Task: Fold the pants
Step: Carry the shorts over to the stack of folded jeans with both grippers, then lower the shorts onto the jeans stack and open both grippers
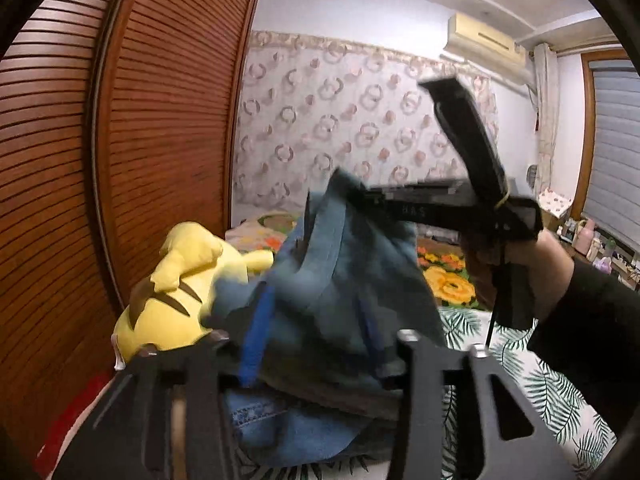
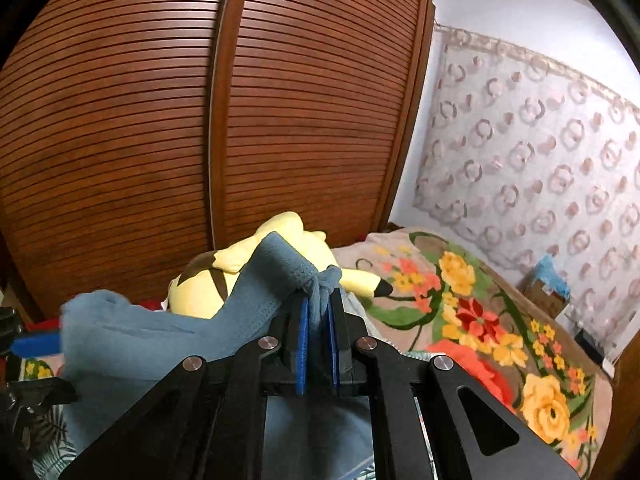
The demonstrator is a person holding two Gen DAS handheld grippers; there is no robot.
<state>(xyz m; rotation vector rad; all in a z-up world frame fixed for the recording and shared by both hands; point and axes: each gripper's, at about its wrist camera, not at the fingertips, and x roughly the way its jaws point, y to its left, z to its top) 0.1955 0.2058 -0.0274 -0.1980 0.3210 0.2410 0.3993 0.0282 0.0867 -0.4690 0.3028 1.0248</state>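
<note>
The blue pants [image 1: 340,280] hang bunched in the air over the bed. My right gripper [image 2: 319,320] is shut on a gathered edge of the pants [image 2: 256,292], which shows between its blue pads [image 2: 302,332]. In the left wrist view the right gripper [image 1: 352,196] holds the cloth's top corner. My left gripper [image 1: 316,340] has its blue pads [image 1: 256,340] wide apart with pants cloth lying between and over them; whether it grips the cloth is unclear. More denim [image 1: 280,428] lies below.
A yellow plush toy [image 1: 180,292] lies against the brown slatted wardrobe doors [image 1: 120,160]; it also shows in the right wrist view [image 2: 240,272]. A flowered blanket [image 2: 480,320] covers the bed. A leaf-print sheet [image 1: 540,392] lies at right. A quilted headboard wall [image 1: 360,120] stands behind.
</note>
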